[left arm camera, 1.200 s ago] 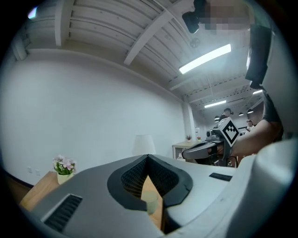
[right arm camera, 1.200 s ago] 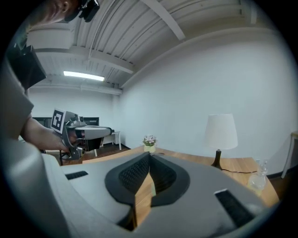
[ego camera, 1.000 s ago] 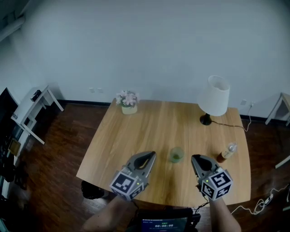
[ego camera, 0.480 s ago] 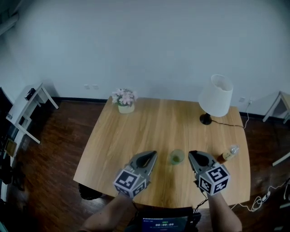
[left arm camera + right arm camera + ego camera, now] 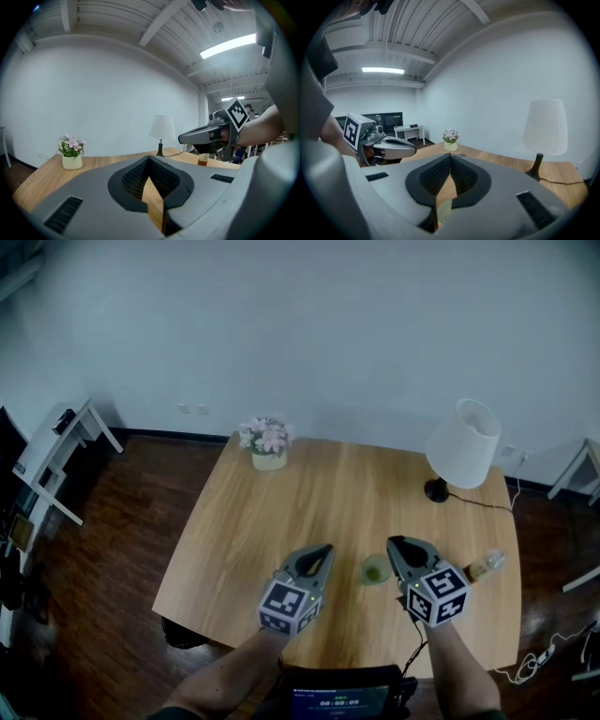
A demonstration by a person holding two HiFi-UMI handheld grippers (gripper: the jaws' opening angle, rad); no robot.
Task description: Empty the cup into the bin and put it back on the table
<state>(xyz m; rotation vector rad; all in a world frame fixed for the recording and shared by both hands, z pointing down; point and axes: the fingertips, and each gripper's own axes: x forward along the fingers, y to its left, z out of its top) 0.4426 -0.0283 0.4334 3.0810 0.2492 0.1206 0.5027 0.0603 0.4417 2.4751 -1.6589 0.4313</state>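
Cup (image 5: 375, 569), green, stands upright on the pale wood table (image 5: 281, 512) near its front edge, between my two grippers and touching neither. My left gripper (image 5: 325, 548) and right gripper (image 5: 393, 542) both have their jaws together, holding nothing. Lamp (image 5: 463, 446), flower pot (image 5: 268, 442) and bottle (image 5: 486, 565) share the tabletop; dark wood floor (image 5: 112, 521) surrounds it, with a white wall (image 5: 328, 334) behind.

Head view: high above, looking steeply down on the whole desk (image 5: 281, 512). Both gripper views sit low over it, facing the far wall (image 5: 328, 334); the left one catches the right tool (image 5: 183, 138), the right one the left tool (image 5: 408, 150). All share lamp (image 5: 462, 448) and flowers (image 5: 267, 439).
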